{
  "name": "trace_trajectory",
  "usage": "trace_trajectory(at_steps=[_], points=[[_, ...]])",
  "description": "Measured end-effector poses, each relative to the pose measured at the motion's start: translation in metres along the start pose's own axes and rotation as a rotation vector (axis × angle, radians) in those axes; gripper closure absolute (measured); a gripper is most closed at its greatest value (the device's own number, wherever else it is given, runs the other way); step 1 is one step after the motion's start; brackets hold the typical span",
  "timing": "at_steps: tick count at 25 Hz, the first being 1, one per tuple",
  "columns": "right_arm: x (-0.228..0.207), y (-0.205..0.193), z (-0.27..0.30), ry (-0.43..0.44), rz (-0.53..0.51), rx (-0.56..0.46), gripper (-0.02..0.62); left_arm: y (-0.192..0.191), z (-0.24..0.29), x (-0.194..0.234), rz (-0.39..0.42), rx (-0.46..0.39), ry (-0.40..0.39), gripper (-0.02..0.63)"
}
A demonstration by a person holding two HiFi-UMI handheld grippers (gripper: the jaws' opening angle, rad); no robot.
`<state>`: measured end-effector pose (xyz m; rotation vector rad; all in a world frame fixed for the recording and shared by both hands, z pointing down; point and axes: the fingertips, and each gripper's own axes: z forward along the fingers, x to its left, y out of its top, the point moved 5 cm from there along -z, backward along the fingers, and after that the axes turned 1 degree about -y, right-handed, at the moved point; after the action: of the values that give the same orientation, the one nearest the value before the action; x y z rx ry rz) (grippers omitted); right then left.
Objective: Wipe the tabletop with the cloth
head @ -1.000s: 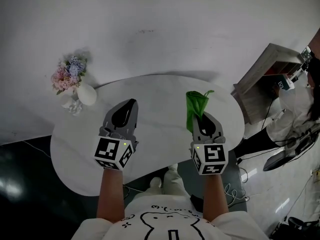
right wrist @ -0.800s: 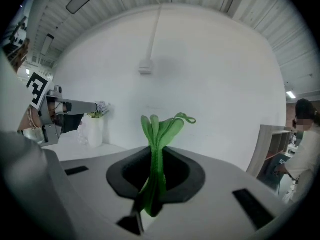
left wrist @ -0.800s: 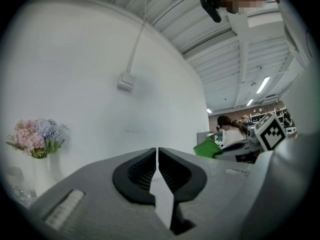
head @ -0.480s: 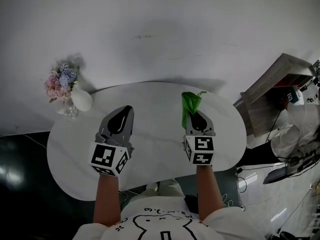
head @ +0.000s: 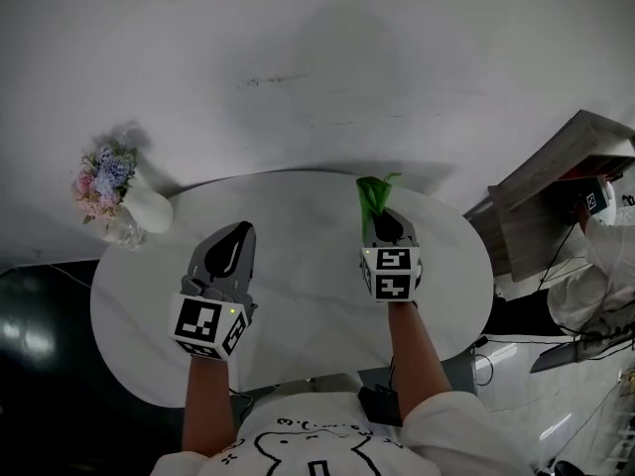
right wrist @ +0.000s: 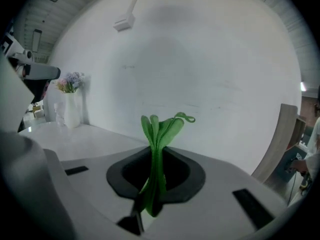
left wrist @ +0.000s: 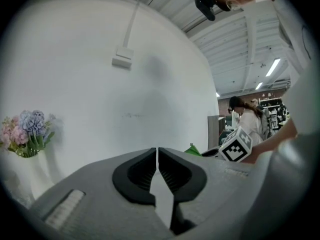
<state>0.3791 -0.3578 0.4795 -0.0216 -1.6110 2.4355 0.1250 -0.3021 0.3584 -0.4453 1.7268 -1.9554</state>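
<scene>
One flower vase (head: pixel 146 209) on tabletop (head: pixel 298 228)

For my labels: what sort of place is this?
Probably a staged home corner inside a large hall: a white table with a flower vase on it, and ceiling strip lights far beyond.

The head view shows 2 grippers: the left gripper (head: pixel 243 228) left of centre and the right gripper (head: pixel 383 216) right of centre. They carry 2 marker cubes, 1 each. There is 1 green cloth (head: pixel 371 196) and 1 white table (head: pixel 298 211). At middle left stand 1 white vase (head: pixel 150 211), 1 bunch of flowers (head: pixel 100 175) and 1 clear glass (head: pixel 124 232). At the right edge is 1 wooden cabinet (head: pixel 556 181).
</scene>
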Motion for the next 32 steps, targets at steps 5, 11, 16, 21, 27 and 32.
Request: trace_trajectory(at_steps=[5, 11, 16, 21, 27, 32], points=[[-0.012, -0.024, 0.038, 0.029, 0.035, 0.079, 0.552, -0.009, 0.008, 0.003, 0.003, 0.044, 0.031, 0.586], [-0.022, -0.045, 0.074, 0.047, 0.024, 0.164, 0.552, -0.014, 0.014, 0.006, 0.009, 0.080, 0.053, 0.586], [-0.025, -0.058, 0.090, 0.020, -0.051, 0.272, 0.552, -0.020, 0.018, 0.007, -0.013, 0.100, 0.060, 0.586], [-0.029, -0.063, 0.095, -0.016, -0.106, 0.307, 0.554, -0.023, 0.026, 0.002, 0.003, 0.115, 0.049, 0.586], [-0.035, -0.066, 0.093, -0.093, -0.128, 0.363, 0.554, -0.019, 0.039, -0.010, 0.025, 0.114, 0.007, 0.586], [-0.053, -0.074, 0.084, -0.135, -0.064, 0.400, 0.554, -0.017, 0.046, -0.022, 0.031, 0.106, -0.034, 0.586]])
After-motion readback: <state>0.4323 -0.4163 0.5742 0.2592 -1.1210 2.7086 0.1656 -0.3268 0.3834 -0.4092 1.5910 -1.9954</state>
